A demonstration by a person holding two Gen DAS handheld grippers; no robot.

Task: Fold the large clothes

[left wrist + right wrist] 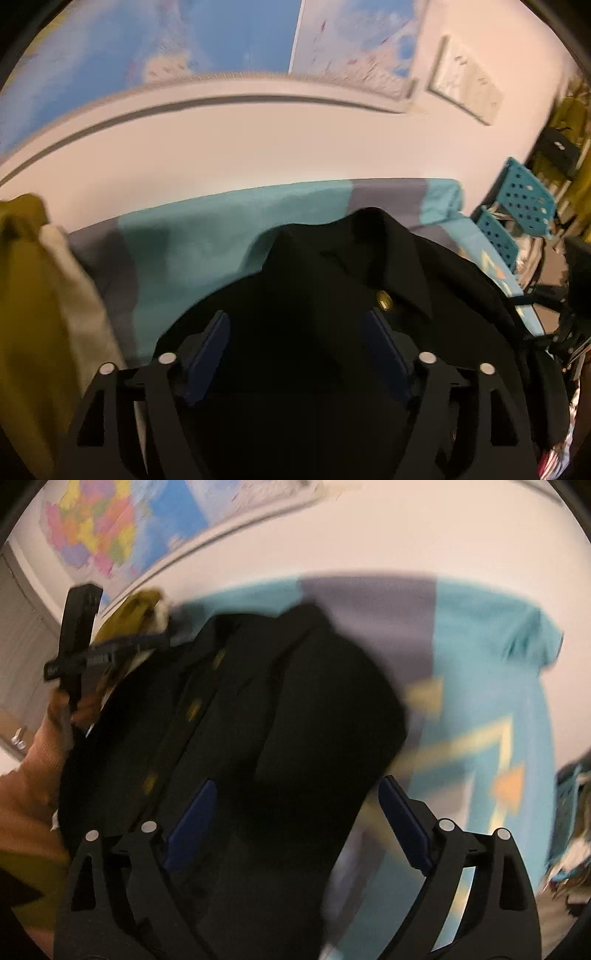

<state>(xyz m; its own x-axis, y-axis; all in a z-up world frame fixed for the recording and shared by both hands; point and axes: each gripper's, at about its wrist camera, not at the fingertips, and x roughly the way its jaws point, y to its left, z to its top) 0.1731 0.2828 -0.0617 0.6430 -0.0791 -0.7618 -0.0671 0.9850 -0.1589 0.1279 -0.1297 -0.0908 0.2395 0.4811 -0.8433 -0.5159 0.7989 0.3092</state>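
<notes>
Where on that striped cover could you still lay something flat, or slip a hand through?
Bare cover shows between the black jacket and the white wall, and again right of the jacket in the right wrist view. It is crowded at the olive garment and by the blue baskets. Both tools hang open over the jacket.

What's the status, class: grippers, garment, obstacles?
Left gripper open, right gripper open. Black jacket bunched on striped cloth. Mustard garment alongside.
</notes>
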